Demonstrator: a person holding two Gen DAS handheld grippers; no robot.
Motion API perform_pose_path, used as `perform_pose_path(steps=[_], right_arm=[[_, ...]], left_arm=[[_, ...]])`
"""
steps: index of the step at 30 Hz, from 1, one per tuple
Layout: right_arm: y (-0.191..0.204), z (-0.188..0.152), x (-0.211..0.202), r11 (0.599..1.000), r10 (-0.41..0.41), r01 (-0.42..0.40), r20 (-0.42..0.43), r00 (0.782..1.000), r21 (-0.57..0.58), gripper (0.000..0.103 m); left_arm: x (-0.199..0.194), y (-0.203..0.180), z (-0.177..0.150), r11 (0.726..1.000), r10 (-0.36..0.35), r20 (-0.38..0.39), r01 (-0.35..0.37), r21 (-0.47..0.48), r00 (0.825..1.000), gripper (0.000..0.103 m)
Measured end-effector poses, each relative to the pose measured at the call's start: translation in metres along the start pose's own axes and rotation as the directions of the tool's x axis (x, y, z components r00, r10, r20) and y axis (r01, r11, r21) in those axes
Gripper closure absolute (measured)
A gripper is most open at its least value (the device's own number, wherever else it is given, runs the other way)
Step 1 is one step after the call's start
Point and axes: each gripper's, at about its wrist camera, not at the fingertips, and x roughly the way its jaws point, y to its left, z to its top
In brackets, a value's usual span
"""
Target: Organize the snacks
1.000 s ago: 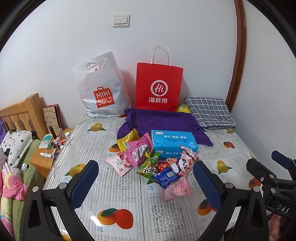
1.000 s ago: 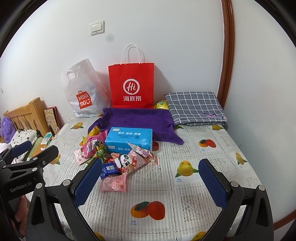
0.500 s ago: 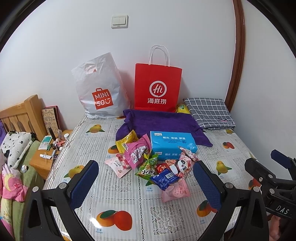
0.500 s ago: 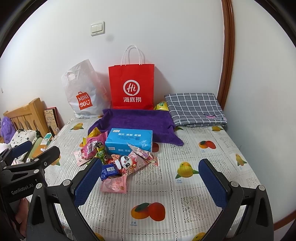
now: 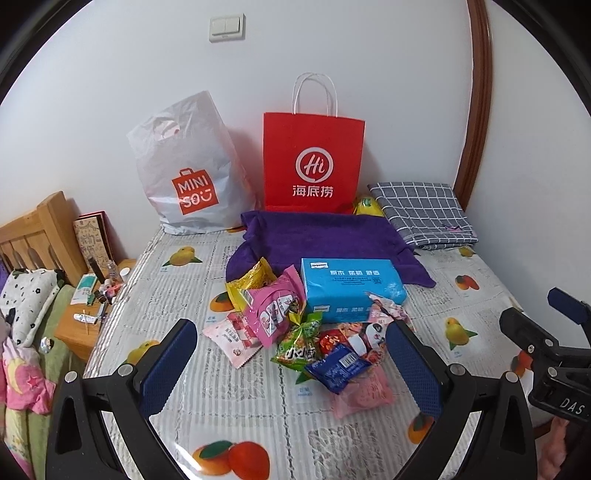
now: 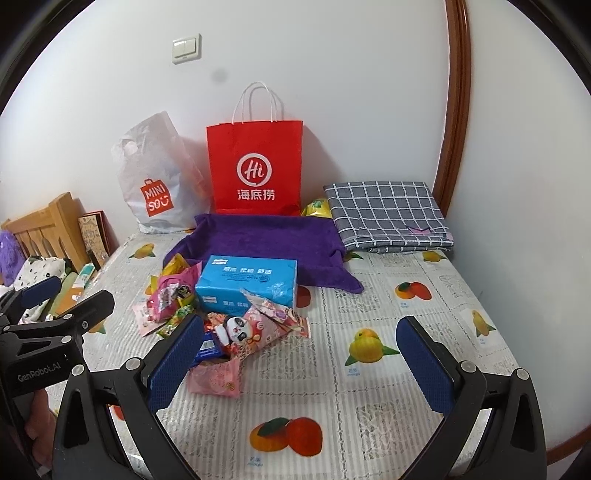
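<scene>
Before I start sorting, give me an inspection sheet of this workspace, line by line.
Surface: fruit-print cloth over the table, flat.
Job's things: snack pile mid-table, packets overlapping; blue packet on top at the near side.
Clutter: tissue pack touching the pile; purple towel; checked cloth, folded; red bag and white bag, upright by the wall.
Grippers: left tool and right tool both open, holding nothing, above the table.
Cables: nothing seen.
Surroundings: white wall, light switch, wooden headboard, small stand with toiletries.
</scene>
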Motion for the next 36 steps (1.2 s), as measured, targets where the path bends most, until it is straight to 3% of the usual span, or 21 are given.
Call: perform_pose_path(steps=[12,17,23,36], right_arm=[[-0.02,-0.009,0.078,1.0,-0.01,0.01,-0.081,0.997,-0.002,0.0],[-0.026,-0.022,0.125,0.998,0.067,-0.063,-0.169,0.983,0.029,0.01],[-0.011,-0.034,0.168,0.995,0.083,-0.094,-0.214,0.973,-0.041,0.017],[0.008,-0.03,0.225,0.979,0.113,-0.151,-0.25,0.962,-0.137,0.02]], left_arm=[[0.072,0.03,-0.005,0.999,0.008,-0.1,-0.013,-0.048,0.995,0.001],[0.098,0.048,-0.008,0.997,0.015,-0.137,-0.025,-0.071,0.99,0.001],[0.115,0.062,-0.01,0.996,0.043,-0.16,-0.055,-0.071,0.986,0.001],[0.136,0.092,-0.013,0.991,0.066,-0.192,-0.088,-0.105,0.979,0.001]])
